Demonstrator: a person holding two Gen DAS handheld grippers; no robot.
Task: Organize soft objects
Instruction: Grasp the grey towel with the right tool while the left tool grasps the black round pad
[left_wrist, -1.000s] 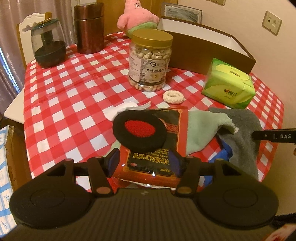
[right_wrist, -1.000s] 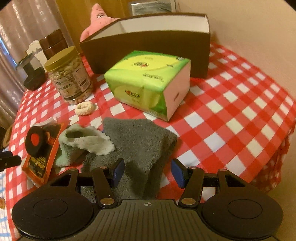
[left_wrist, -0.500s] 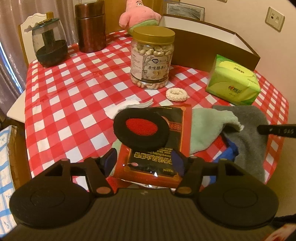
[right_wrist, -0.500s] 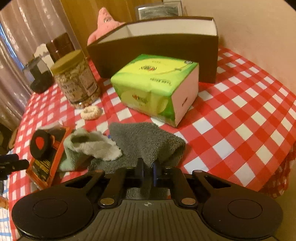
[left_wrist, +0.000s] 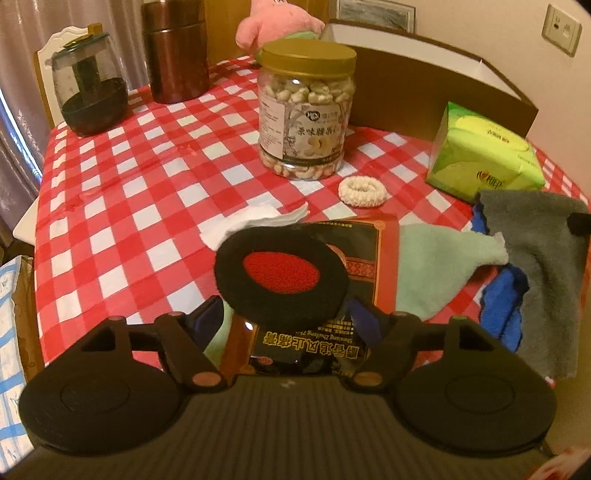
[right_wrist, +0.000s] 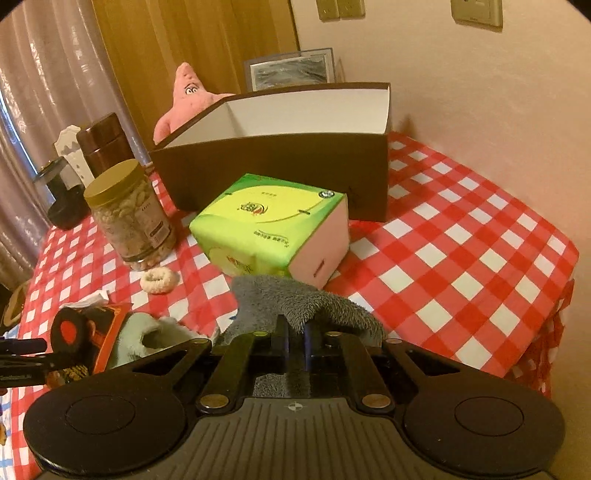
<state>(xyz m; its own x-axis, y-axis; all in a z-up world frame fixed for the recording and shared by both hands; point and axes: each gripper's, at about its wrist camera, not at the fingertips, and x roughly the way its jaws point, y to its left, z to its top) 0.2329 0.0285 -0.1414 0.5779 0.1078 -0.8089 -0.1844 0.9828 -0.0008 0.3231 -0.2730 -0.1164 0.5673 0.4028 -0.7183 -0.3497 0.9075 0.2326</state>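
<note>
My right gripper (right_wrist: 295, 341) is shut on the grey towel (right_wrist: 295, 299) and lifts its near edge off the table; the towel also shows in the left wrist view (left_wrist: 535, 258). A pale green cloth (left_wrist: 436, 266) and a blue cloth (left_wrist: 502, 295) lie beside it. My left gripper (left_wrist: 286, 317) is open around a black round pad with a red centre (left_wrist: 280, 277), which lies on a dark packet (left_wrist: 354, 266). A white scrunchie (left_wrist: 362, 191) lies near the nut jar. A pink plush star (right_wrist: 184, 99) sits behind the open brown box (right_wrist: 280, 162).
A nut jar (left_wrist: 306, 110), a green tissue pack (right_wrist: 273, 225), a brown canister (left_wrist: 175, 51) and a dark glass jar (left_wrist: 90, 99) stand on the red checked tablecloth (left_wrist: 129, 184). A white tissue (left_wrist: 255, 221) lies behind the pad. The table edge drops at right (right_wrist: 561, 280).
My right gripper closed on the grey towel and raised its edge, moving up and toward the box. My left gripper moved forward so its fingers flank the black pad.
</note>
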